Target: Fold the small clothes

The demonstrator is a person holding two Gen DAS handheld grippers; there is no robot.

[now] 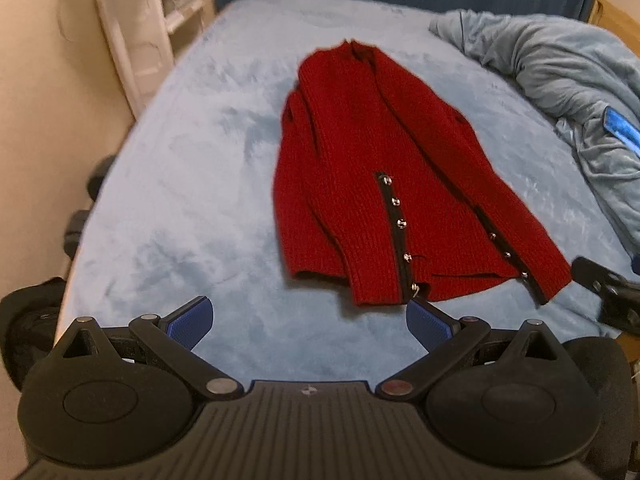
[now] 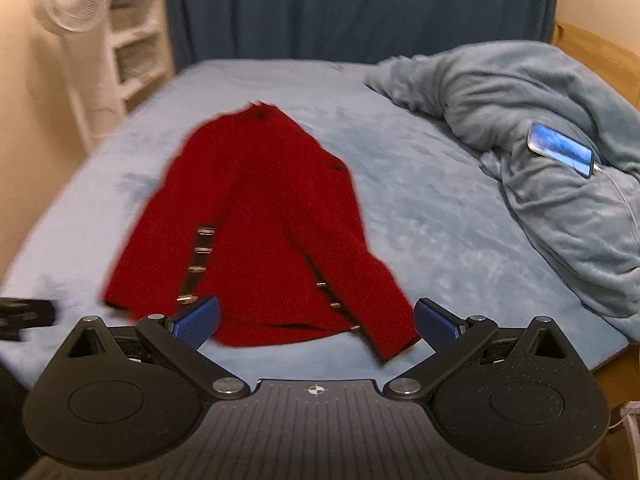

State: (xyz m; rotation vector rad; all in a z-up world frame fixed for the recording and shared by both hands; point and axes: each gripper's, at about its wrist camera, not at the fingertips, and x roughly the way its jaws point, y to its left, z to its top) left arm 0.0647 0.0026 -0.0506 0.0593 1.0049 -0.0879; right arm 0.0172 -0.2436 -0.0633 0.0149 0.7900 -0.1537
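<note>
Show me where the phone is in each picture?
Left wrist view: the phone peeks in at the far right edge, lying on the crumpled blanket.
Right wrist view: the phone is upper right, lying on the same blanket, with a cable at its lower end.
Shared landmark: the red cardigan lies flat on the bed, left of the phone in both.

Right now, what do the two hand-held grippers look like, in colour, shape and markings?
Both look alike. The left hand-held gripper and right hand-held gripper have a ribbed dark grey body with a small crosshair mark, rounded black side housings, black linkage bars with silver pivot pins, and blue textured pads on the fingers. No cables or sleeves show.
</note>
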